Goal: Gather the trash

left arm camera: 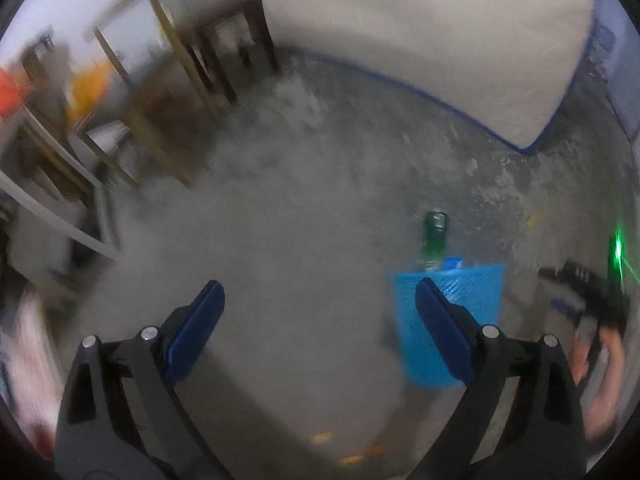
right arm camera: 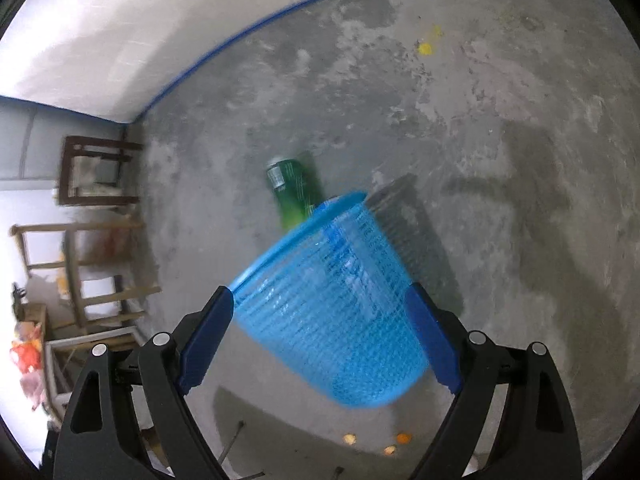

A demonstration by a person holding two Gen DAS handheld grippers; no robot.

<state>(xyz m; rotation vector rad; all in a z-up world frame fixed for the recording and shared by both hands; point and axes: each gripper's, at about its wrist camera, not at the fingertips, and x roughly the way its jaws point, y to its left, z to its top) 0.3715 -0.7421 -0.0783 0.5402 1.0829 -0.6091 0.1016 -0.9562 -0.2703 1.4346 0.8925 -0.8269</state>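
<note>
Left wrist view, heavily motion-blurred: the left gripper (left arm camera: 320, 292) is spread wide with nothing between its blue pads (left arm camera: 196, 332), hanging over bare grey concrete floor (left arm camera: 280, 220). To the right, partly behind the right-hand pad, stands a blue mesh basket (left arm camera: 472, 292). A green bottle (left arm camera: 434, 236) lies just beyond the basket's far edge, its lower end hidden by the rim; whether it touches the basket cannot be told. A large white mattress with blue piping (left arm camera: 432, 40) fills the upper right. Dark and light wooden chair frames (left arm camera: 224, 48) crowd the upper left, smeared by blur. At the far right edge, a dark device with a green light (left arm camera: 616, 244) and part of a hand are visible, too blurred to read. Right wrist view: the right gripper (right arm camera: 322, 292) has its jaws spread, with the blue mesh basket (right arm camera: 332, 312) sitting between the blue pads (right arm camera: 208, 336), tilted; both pads lie right against its sides, but whether they actually press it cannot be told. The green bottle (right arm camera: 296, 188) lies on its side on the floor just past the basket's rim, label end away from the basket. White mattress (right arm camera: 140, 32) upper left; wooden frames (right arm camera: 96, 176) along the left edge. A small yellow scrap (right arm camera: 425, 49) sits on the concrete (right arm camera: 480, 140) well away, upper right. Small orange bits (right arm camera: 403, 438) lie on the floor near the bottom.
</note>
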